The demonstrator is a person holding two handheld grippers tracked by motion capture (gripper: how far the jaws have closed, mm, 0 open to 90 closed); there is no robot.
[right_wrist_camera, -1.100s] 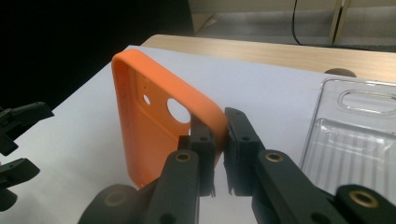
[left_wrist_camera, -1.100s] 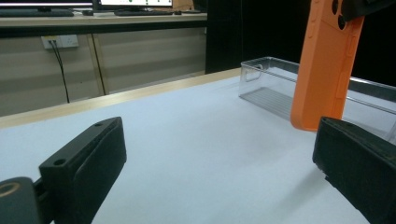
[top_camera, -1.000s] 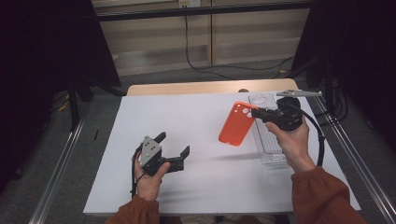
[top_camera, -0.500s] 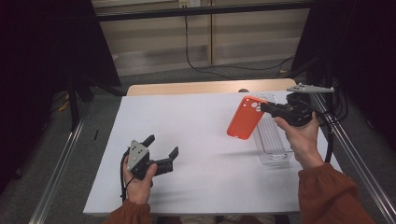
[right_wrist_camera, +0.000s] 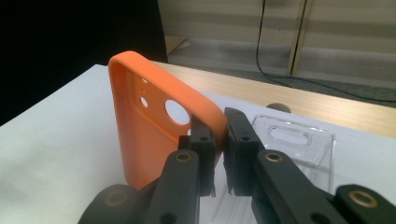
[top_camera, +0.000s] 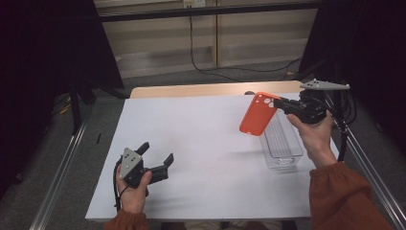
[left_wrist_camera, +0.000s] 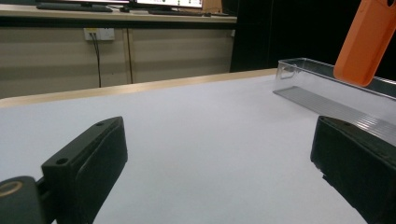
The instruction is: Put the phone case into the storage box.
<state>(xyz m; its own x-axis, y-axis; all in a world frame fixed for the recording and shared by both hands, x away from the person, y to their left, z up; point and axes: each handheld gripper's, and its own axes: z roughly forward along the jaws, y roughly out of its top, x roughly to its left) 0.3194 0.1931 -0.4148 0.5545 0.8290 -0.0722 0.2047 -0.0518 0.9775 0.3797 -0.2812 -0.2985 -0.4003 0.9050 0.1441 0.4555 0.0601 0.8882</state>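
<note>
Phone case: orange phone case [top_camera: 258, 114], held in air above left edge of clear bin [top_camera: 281, 143], tilted.
Right tongs: right tongs [top_camera: 282, 103] clamped on case rim by camera cut-out, jaws nearly closed.
Left tongs: left tongs [top_camera: 155, 152] wide open, nothing held, low over white desk [top_camera: 201, 143].
Tip: prob. best to centre case over bin, lower w/ long side along it, then release.

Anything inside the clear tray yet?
The clear tray looks empty through its walls. The orange phone case, clamped in the right gripper, hangs above its near-left end, hiding part of it.
</note>
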